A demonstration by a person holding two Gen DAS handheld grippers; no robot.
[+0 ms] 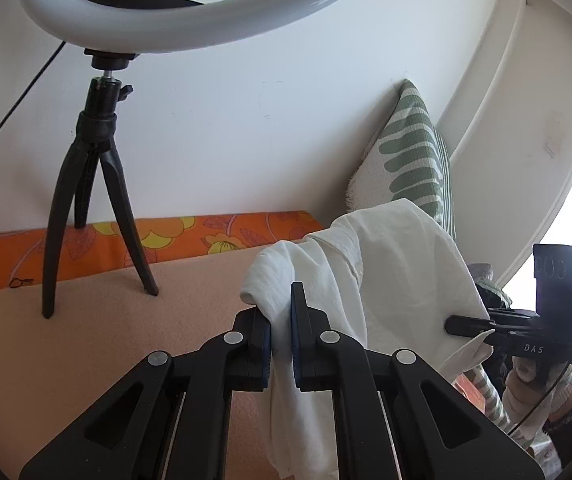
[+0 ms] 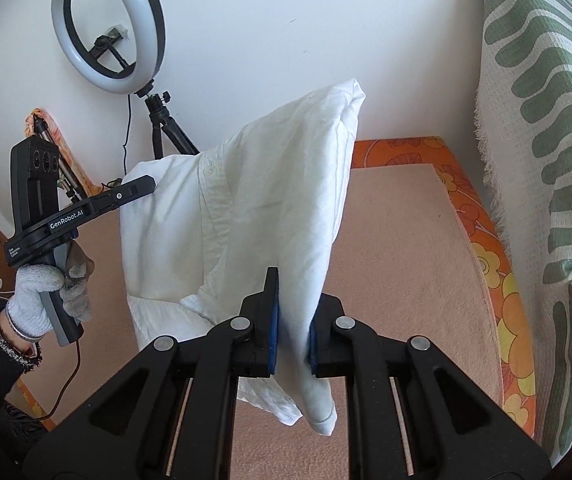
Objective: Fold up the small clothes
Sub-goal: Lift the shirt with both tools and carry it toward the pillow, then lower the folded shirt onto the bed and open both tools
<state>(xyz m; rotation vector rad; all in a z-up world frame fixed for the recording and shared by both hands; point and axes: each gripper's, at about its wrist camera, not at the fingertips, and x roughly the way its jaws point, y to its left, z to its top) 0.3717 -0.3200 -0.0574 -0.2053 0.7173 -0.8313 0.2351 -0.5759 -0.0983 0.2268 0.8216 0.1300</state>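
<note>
One white shirt (image 2: 246,208) is hanging in the air above the pinkish mat (image 2: 397,240), and two tools are holding it up. The left tool (image 1: 282,344) is pinching a bunched edge of the shirt tight between its two blue pads (image 1: 297,332). The right tool (image 2: 291,336) is squeezing another part of the shirt between its own two blue pads (image 2: 272,328). In the right wrist view, the shirt is drooping down on both sides of the tool, and a button strip is running down its front. In that same view, the left tool is poking into the shirt from the left side, and one hand in a gray glove (image 2: 42,292) is gripping its handle. In the left wrist view, the right tool (image 1: 469,326) is reaching into the shirt from the right.

One ring light (image 1: 190,12) is standing on a black tripod (image 1: 94,208) with three legs on the mat. One orange flowered cloth (image 1: 190,240) is lying under the mat, by the white wall. One cushion with green stripes (image 1: 409,152) is leaning in the corner
</note>
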